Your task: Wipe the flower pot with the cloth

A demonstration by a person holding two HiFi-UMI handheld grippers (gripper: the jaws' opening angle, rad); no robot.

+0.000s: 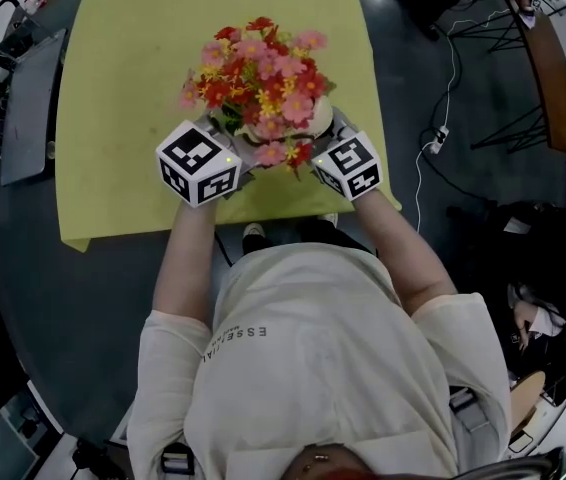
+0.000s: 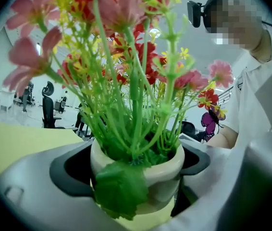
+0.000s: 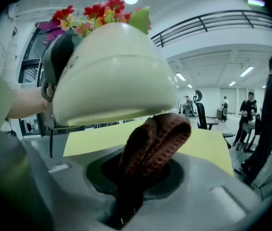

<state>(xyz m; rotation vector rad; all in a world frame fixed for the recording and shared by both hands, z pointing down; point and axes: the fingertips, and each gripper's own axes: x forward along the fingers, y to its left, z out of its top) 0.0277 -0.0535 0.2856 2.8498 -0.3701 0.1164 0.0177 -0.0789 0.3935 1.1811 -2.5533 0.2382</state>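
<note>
A cream flower pot (image 2: 161, 163) full of pink, red and yellow artificial flowers (image 1: 259, 76) sits between the jaws of my left gripper (image 2: 136, 179), which is shut on its sides. In the right gripper view the pot (image 3: 112, 76) hangs tilted above the yellow mat (image 3: 213, 146), with its lower wall showing. My right gripper (image 3: 141, 177) is shut on a folded brown knitted cloth (image 3: 153, 141), whose top touches the pot's lower edge. In the head view both grippers meet at the pot (image 1: 318, 120), left gripper (image 1: 238, 158) and right gripper (image 1: 325, 146); the blooms hide the cloth.
The yellow mat (image 1: 133, 88) covers a dark round table (image 1: 73, 298). A grey laptop-like slab (image 1: 31, 108) lies at the table's left edge. Cables (image 1: 441, 133) run over the floor on the right. A person in black (image 3: 270, 119) stands some way behind the table.
</note>
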